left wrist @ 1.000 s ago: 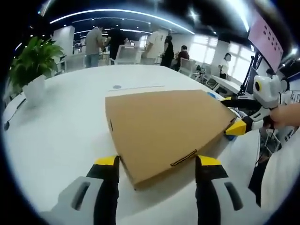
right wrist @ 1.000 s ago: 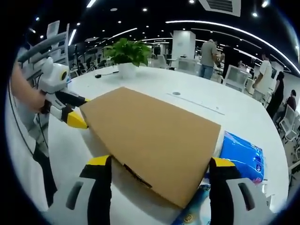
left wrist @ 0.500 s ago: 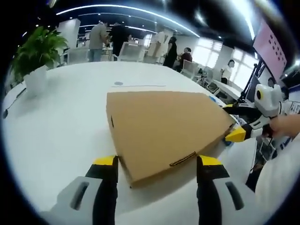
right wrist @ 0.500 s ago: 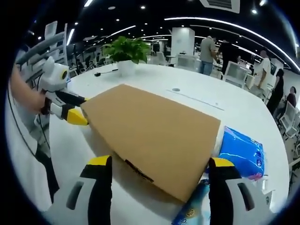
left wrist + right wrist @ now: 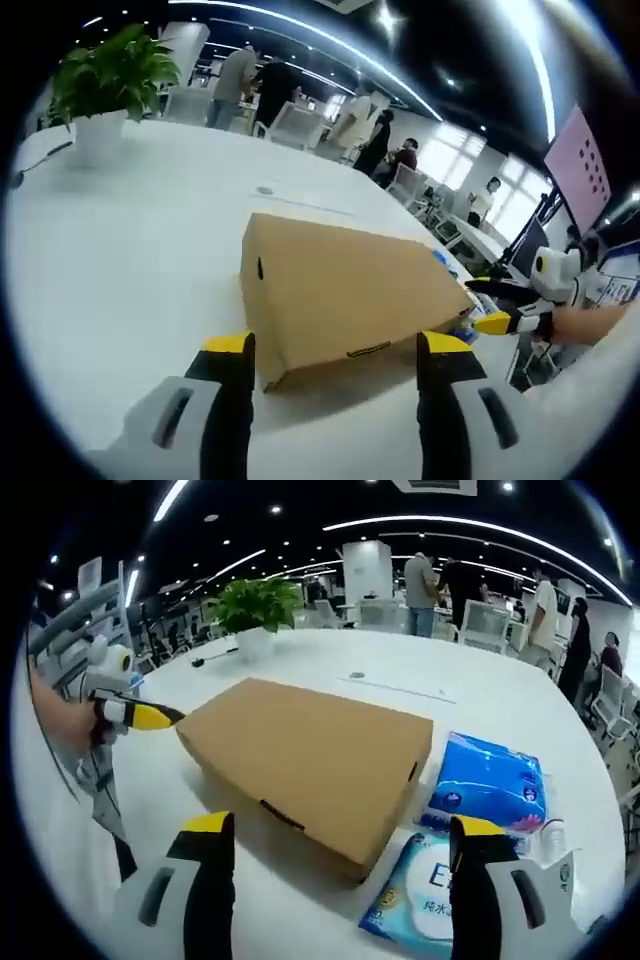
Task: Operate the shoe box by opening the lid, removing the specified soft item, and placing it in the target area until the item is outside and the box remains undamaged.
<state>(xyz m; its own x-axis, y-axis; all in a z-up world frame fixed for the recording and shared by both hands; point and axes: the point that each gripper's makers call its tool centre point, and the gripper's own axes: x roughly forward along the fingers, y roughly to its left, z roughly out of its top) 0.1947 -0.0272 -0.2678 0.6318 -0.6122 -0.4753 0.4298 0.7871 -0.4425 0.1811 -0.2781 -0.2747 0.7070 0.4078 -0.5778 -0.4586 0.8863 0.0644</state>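
- while its lid lies flat and closed, the brown cardboard shoe box (image 5: 340, 295) sits on a white table (image 5: 120, 260), centre frame in both the left gripper view and the right gripper view (image 5: 305, 765).
- the left gripper (image 5: 335, 345) has its yellow-tipped jaws spread wide, pinching nothing, with the near corner of the box between the tips; in the right gripper view it comes in at 9 o'clock (image 5: 140, 715), its yellow tip just beside the box's far corner.
- the right gripper (image 5: 335, 825) also stands spread and holds nothing, the box's near edge between its jaws; in the left gripper view it enters at 3 o'clock (image 5: 500, 322), close to the box's corner, held by a hand (image 5: 590, 322).
- a blue soft pack (image 5: 490, 780) lies just beside the box at 3 o'clock in the right gripper view, and a second blue-and-white pack (image 5: 420, 885) lies at 5 o'clock.
- a potted plant (image 5: 105, 85) stands on the table at 10 o'clock, well apart from the box.
- people (image 5: 425, 580) stand in the office behind.
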